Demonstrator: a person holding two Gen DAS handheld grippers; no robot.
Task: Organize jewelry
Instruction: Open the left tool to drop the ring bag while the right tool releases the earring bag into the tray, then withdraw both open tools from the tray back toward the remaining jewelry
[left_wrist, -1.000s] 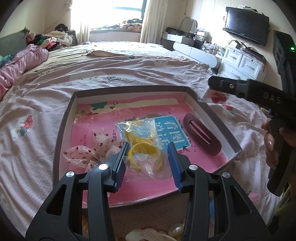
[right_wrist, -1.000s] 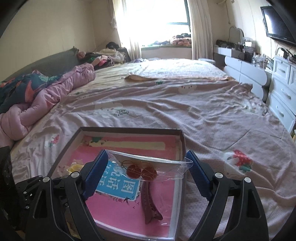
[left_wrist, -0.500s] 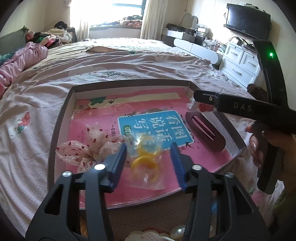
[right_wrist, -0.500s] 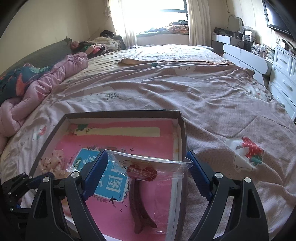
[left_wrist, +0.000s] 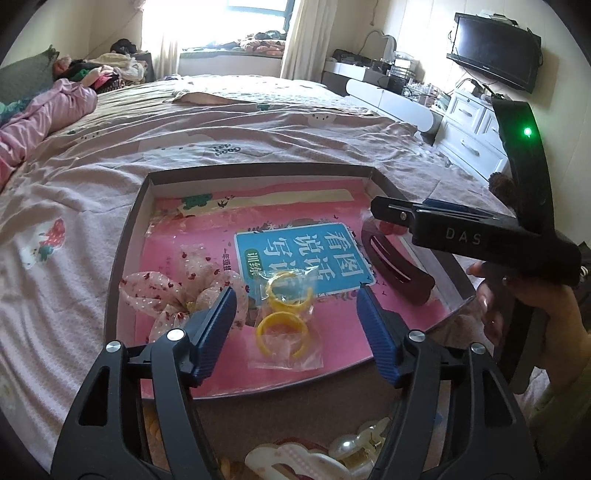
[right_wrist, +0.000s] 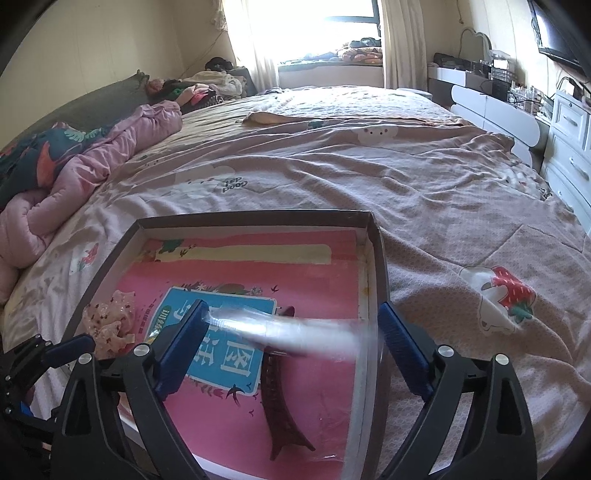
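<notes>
Sunlit bedding covers a wide bed (right_wrist: 369, 155), and on it sits a shallow box (left_wrist: 127, 236) lined with a pink booklet (left_wrist: 207, 236); take the box as the landmark. Inside, near its front edge, a clear bag of yellow rings (left_wrist: 284, 325) lies flat, with a floral hair bow (left_wrist: 177, 291) just beside it toward the left wall. The left gripper (left_wrist: 295, 314) hangs over that bag, jaws apart and empty. Along the right wall lies a dark hair clip (right_wrist: 280, 402). The right gripper (right_wrist: 291, 332) has a blurred clear packet (right_wrist: 288, 328) spanning its spread jaws; whether it is truly pinched I cannot tell. To place it well, I'd lower it onto bare pink beside the clip, keep it flat, then let go without dragging the clip.
</notes>
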